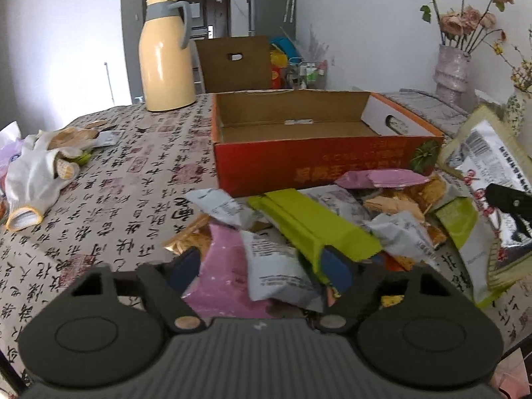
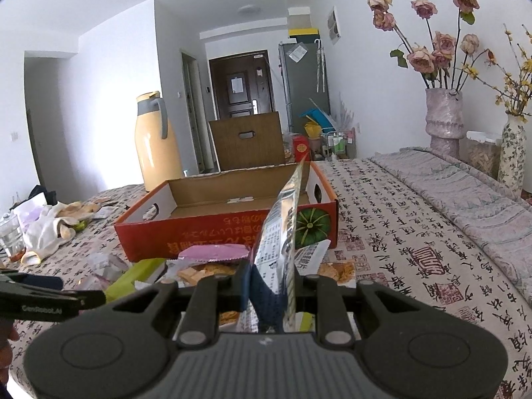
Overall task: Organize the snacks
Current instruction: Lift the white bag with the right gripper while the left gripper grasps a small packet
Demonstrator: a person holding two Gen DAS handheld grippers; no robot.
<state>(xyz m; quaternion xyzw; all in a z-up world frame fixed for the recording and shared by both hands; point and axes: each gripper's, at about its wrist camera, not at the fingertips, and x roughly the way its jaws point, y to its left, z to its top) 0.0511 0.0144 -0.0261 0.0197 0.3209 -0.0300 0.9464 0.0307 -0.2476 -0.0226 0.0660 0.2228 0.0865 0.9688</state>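
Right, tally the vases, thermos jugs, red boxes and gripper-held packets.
Vases: 2
Thermos jug: 1
Red box: 1
Silver packet in right gripper: 1
Total: 5

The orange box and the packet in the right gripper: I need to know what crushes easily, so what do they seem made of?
Orange box: corrugated cardboard, it seems, with a printed matte outside, plain brown inside and rough-cut edges.
Packet held by the right gripper: probably thin metallised plastic film, since it is shiny, silvery and creased.
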